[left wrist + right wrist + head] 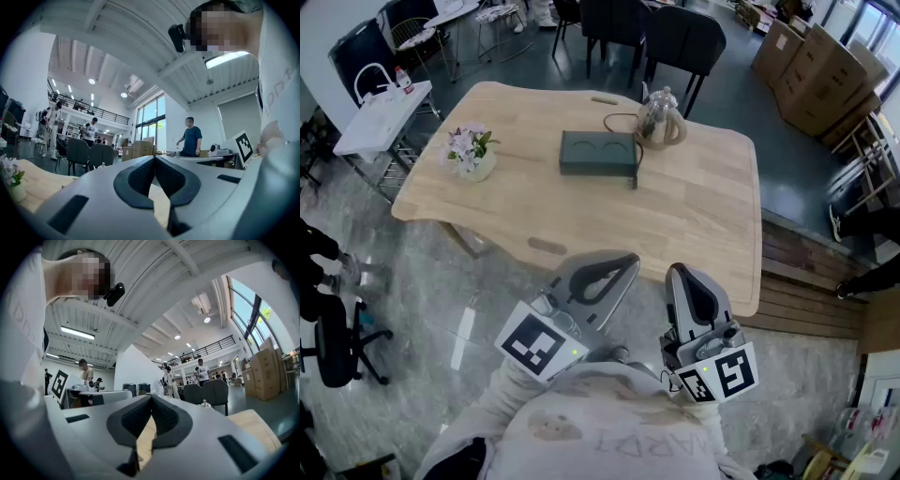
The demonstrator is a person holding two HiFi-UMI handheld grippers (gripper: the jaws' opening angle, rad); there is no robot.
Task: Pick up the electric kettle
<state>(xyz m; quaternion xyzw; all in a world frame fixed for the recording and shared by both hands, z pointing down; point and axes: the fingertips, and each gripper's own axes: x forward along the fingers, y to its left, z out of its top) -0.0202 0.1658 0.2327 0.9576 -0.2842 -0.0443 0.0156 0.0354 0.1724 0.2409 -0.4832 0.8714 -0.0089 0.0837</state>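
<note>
With your left gripper (628, 262) and right gripper (680, 272) both pinched shut and empty at the tabletop's (703, 216) near edge, open the right jaws wide before reaching across to the electric kettle (659, 119) by the far edge, approaching its handle squarely.

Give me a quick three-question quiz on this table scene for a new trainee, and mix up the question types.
1. True or false: the electric kettle is gripped in the right tongs.
2. Multiple choice: which thing stands nearest the kettle? A) the dark flat box B) the flower pot C) the white side table
3. Fill in: the left tongs and the right tongs are both ___ (open or shut).
Key: 1 false, since the kettle stands on the far side of the wooden table; 2 A; 3 shut.
</note>
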